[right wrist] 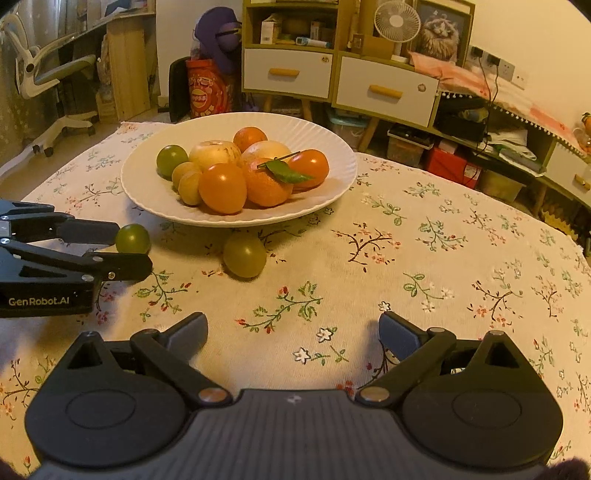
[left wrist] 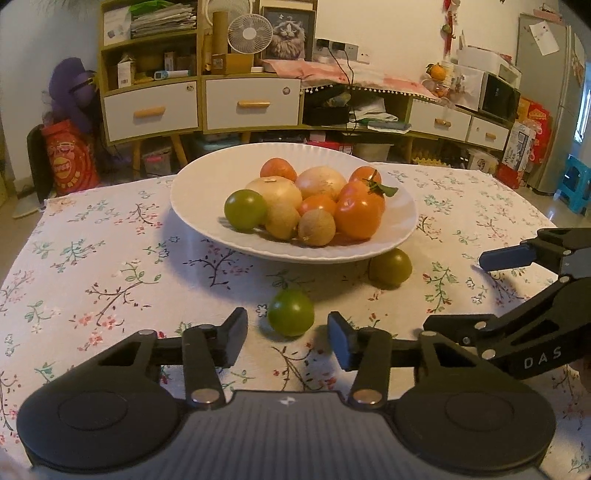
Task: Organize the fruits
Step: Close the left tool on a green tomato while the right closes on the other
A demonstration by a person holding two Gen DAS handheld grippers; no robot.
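A white plate [left wrist: 192, 206] [right wrist: 136, 192] on the flowered tablecloth holds several fruits: orange ones, two pale apples, two small tan ones and a green one [left wrist: 245, 209]. Two green fruits lie on the cloth in front of it. One green fruit [left wrist: 291, 312] [right wrist: 133, 238] sits between the fingertips of my left gripper [left wrist: 287, 322] [right wrist: 133, 248], with a gap on each side, so the jaws are open around it. The other green fruit [left wrist: 390, 266] [right wrist: 244, 256] rests against the plate's near rim. My right gripper [right wrist: 291, 325] [left wrist: 452, 291] is open over bare cloth, holding nothing.
The tablecloth [right wrist: 443, 258] spreads wide to the right of the plate. Beyond the table's far edge stand cabinets with drawers [left wrist: 253, 103], a small fan [left wrist: 249, 33] and an office chair [right wrist: 48, 70]. The two grippers are close together near the loose green fruits.
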